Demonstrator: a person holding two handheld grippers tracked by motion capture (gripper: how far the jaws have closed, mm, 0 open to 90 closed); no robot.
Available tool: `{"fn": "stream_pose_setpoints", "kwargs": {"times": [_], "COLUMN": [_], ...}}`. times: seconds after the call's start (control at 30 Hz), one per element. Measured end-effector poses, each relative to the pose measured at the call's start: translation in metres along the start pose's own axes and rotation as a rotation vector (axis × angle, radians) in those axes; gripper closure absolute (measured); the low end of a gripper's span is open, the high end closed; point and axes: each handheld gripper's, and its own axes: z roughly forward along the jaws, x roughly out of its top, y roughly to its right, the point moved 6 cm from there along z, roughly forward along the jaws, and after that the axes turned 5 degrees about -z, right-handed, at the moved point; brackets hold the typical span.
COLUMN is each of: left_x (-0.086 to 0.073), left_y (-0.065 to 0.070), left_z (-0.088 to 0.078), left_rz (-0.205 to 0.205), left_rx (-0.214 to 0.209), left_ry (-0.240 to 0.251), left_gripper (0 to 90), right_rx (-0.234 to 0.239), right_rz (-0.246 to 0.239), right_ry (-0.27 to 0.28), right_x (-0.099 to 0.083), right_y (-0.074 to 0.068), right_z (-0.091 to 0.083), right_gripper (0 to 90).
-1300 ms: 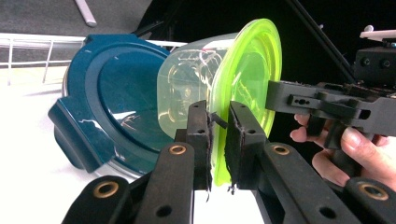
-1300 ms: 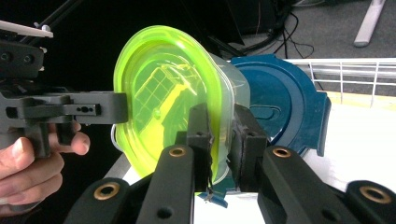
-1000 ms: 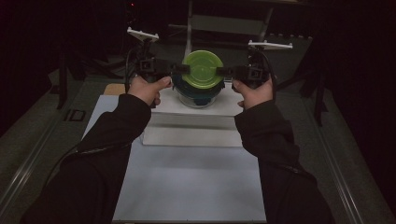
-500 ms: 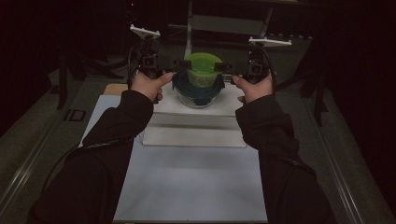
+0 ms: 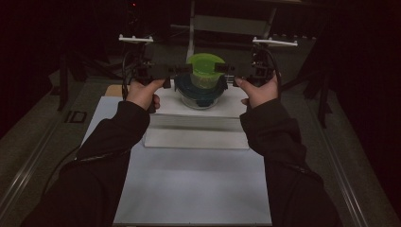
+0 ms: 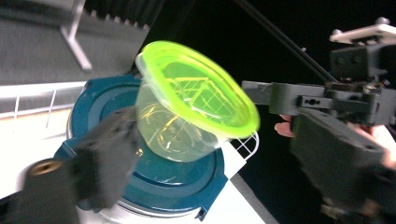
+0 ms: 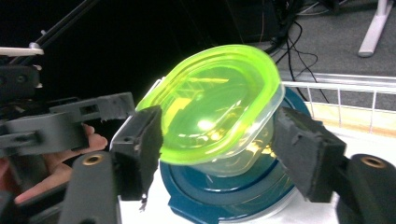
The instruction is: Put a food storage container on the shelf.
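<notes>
Green-lidded clear tub (image 5: 205,71) sits tilted on top of the blue-lidded container (image 5: 201,91), far centre of the white surface (image 5: 189,189), between both tongs.

High view: tub looks like a green disc, tilt hard to read; left tongs (image 5: 178,75) and right tongs (image 5: 226,75) flank it, hands (image 5: 142,92) behind them.

Left gripper view: tilt is plain, lid (image 6: 198,91) slopes down to the right, tub base rests on the blue lid (image 6: 163,177). Near jaw blurred, not touching the tub.

Right gripper view: right tongs (image 7: 219,144) straddle the tub (image 7: 219,112), gap at the right pad; left pad contact unclear.

Both tongs have just been opening, released, tub between them.
</notes>
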Motion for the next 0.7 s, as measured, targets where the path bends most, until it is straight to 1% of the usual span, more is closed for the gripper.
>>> {"fn": "stream_pose_setpoints", "kwargs": {"times": [0.03, 0.07, 0.1, 0.13, 0.17, 0.2, 0.27, 0.37, 0.43, 0.47, 0.53, 0.63, 0.7], "left_x": [-0.001, -0.005, -0.005, -0.007, -0.009, -0.011, -0.018, -0.031, -0.039, -0.042, -0.049, -0.061, -0.070], "left_y": [0.002, 0.006, 0.006, 0.007, 0.008, 0.009, 0.013, 0.020, 0.023, 0.024, 0.026, 0.028, 0.027], "left_z": [-0.002, -0.005, -0.005, -0.006, -0.007, -0.008, -0.009, -0.011, -0.012, -0.012, -0.013, -0.015, -0.015], "left_rz": [0.018, 0.050, 0.050, 0.053, 0.058, 0.066, 0.088, 0.140, 0.169, 0.178, 0.190, 0.234, 0.243], "left_rx": [-0.013, -0.033, -0.033, -0.040, -0.041, -0.041, -0.061, -0.073, -0.077, -0.083, -0.101, -0.098, -0.104], "left_ry": [0.009, 0.011, 0.011, 0.019, 0.022, 0.023, 0.023, 0.002, 0.008, 0.008, 0.026, 0.033, 0.028], "left_gripper": [11.1, 7.5, 1.6, 1.6, 1.5, 1.5, 1.4, 1.5, 1.4, 1.5, 1.8, 2.2, 2.8], "right_rx": [0.006, 0.018, 0.018, 0.027, 0.047, 0.055, 0.052, 0.054, 0.060, 0.059, 0.063, 0.074, 0.083], "right_rz": [-0.006, -0.018, -0.018, -0.049, -0.057, -0.064, -0.078, -0.095, -0.097, -0.105, -0.115, -0.126, -0.139], "right_ry": [0.005, 0.007, 0.007, 0.005, 0.001, -0.001, 0.000, 0.006, 0.010, 0.006, 0.001, 0.002, 0.002], "right_x": [-0.001, -0.003, -0.003, -0.009, -0.011, -0.014, -0.018, -0.025, -0.031, -0.034, -0.040, -0.051, -0.060], "right_y": [-0.002, -0.004, -0.004, -0.007, -0.009, -0.010, -0.012, -0.015, -0.015, -0.016, -0.017, -0.019, -0.019], "right_z": [-0.001, -0.003, -0.003, -0.005, -0.006, -0.007, -0.010, -0.014, -0.016, -0.016, -0.016, -0.018, -0.018], "right_gripper": [30.1, 28.1, 28.1, 23.5, 20.6, 20.8, 20.9, 20.9, 20.8, 20.9, 20.8, 20.9, 20.8]}}
